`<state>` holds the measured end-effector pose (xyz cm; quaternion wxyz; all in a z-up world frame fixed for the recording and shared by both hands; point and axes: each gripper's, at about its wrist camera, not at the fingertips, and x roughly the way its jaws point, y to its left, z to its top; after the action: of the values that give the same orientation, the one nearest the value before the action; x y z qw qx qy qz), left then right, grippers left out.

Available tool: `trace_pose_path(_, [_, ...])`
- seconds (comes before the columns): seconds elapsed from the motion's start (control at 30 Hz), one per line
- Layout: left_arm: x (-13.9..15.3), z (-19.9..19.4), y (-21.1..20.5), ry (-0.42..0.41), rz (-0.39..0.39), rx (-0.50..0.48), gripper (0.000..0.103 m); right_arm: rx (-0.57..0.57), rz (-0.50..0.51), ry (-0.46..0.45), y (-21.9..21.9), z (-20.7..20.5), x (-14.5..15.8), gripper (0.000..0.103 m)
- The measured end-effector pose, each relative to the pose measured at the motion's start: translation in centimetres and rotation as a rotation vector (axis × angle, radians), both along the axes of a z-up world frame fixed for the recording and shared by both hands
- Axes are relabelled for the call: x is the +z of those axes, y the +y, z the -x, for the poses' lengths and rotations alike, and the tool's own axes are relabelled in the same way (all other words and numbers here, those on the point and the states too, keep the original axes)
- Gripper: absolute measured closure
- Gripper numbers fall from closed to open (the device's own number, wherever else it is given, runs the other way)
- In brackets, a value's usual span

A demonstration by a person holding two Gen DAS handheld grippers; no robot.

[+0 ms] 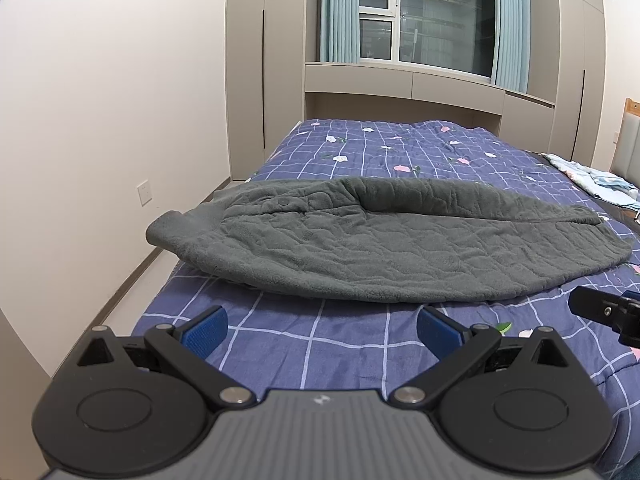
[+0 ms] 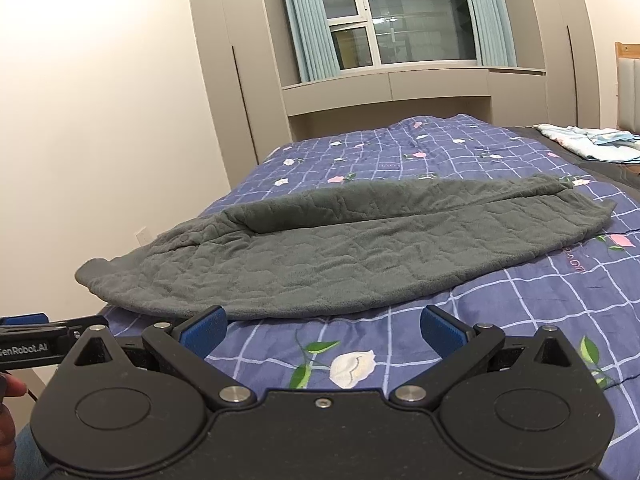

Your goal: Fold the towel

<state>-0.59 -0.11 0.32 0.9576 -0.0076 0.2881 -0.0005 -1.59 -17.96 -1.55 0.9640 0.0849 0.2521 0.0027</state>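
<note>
A dark grey quilted towel point(image 1: 384, 244) lies spread across the blue checked bedspread point(image 1: 320, 340), with its far long edge folded over toward the middle. In the right wrist view the same towel point(image 2: 320, 256) stretches from lower left to upper right. My left gripper point(image 1: 322, 328) is open, its blue pads just short of the towel's near edge, nothing between them. My right gripper point(image 2: 324, 330) is open too, its left pad almost at the towel's near hem. The right gripper's finger point(image 1: 600, 312) shows at the right edge of the left wrist view.
The bed's left edge drops to a narrow strip of floor beside a white wall point(image 1: 80, 120). Wardrobes and a curtained window point(image 1: 420, 20) stand behind the bed. Light blue folded cloth point(image 2: 588, 140) lies at the far right, near a headboard point(image 2: 628, 84). A hand point(image 2: 8, 420) shows at lower left.
</note>
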Motion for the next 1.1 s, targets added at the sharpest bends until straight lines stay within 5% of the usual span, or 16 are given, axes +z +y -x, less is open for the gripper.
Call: trace_pose_path(1.1, [-0.21, -0.06, -0.33, 0.010, -0.011, 0.002, 0.000, 0.013, 0.001, -0.001, 0.06, 0.03, -0.03, 0.000])
